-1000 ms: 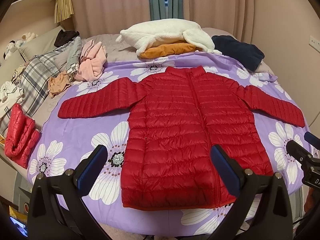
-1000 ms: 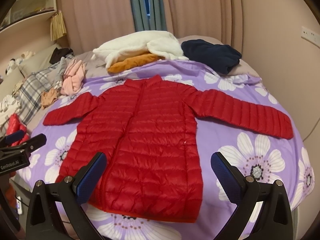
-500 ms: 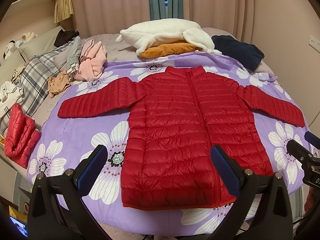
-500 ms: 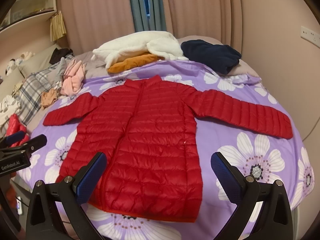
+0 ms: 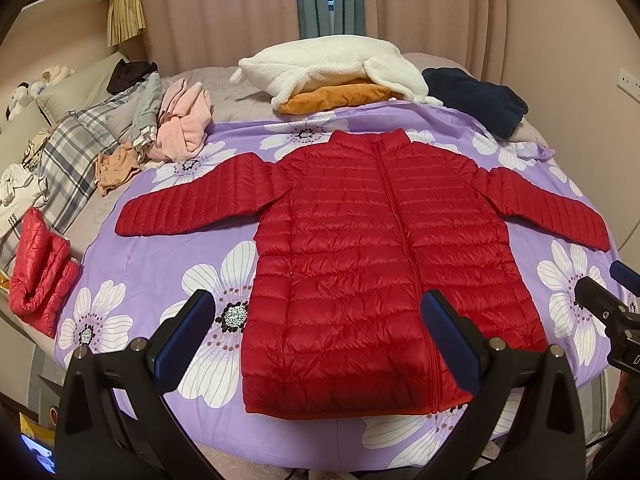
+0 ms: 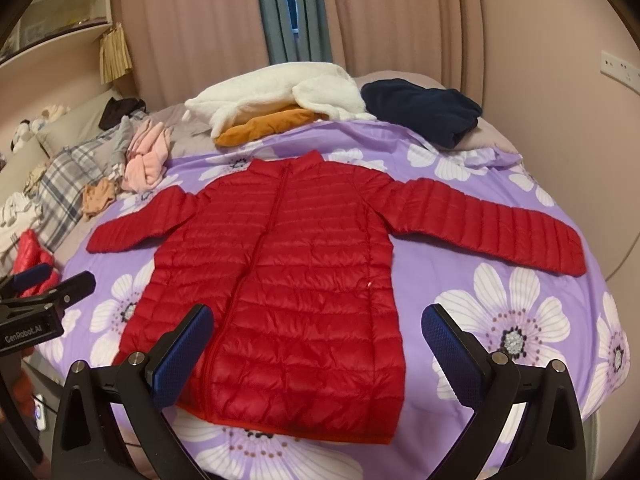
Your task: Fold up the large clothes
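Note:
A red quilted puffer jacket point(image 5: 372, 256) point(image 6: 288, 280) lies flat and zipped on a purple flowered bedspread point(image 5: 160, 264) point(image 6: 500, 292), front up, collar toward the far side and both sleeves spread outward. My left gripper point(image 5: 320, 332) hangs open above the jacket's hem, holding nothing. My right gripper point(image 6: 318, 344) is likewise open above the hem's right half. Each gripper's tip shows at the edge of the other's view.
At the bed's far side lie a white fleece point(image 5: 332, 68) on an orange garment point(image 5: 340, 98), and a navy bundle point(image 5: 476, 100). Along the left are pink clothes point(image 5: 184, 124), plaid fabric point(image 5: 72, 164) and a folded red jacket point(image 5: 38, 272). Curtains and a wall stand behind.

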